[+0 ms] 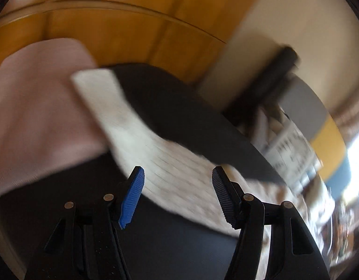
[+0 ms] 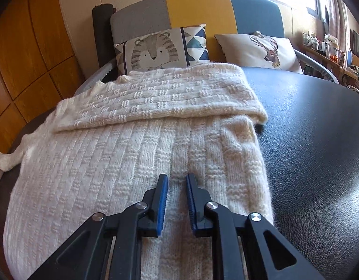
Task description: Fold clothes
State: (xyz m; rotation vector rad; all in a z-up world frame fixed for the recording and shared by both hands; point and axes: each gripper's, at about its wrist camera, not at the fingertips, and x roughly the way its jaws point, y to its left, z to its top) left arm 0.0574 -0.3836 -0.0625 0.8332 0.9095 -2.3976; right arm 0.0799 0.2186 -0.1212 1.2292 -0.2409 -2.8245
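While my right gripper (image 2: pixel 177 182) hovers slightly parted and empty over the cream knit sweater (image 2: pixel 132 163) near the black table's (image 2: pixel 319 140) left edge, my left gripper (image 1: pixel 178 175) gapes wide, empty.

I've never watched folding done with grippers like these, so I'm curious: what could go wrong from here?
1. The cream knit sweater lies on smooth black leather, so a tug might slide the whole sweater and undo the folded sleeve.
2. The right gripper has only a narrow gap; it may pinch just one layer.
3. The left gripper view is motion-blurred; a fast grab could miss.
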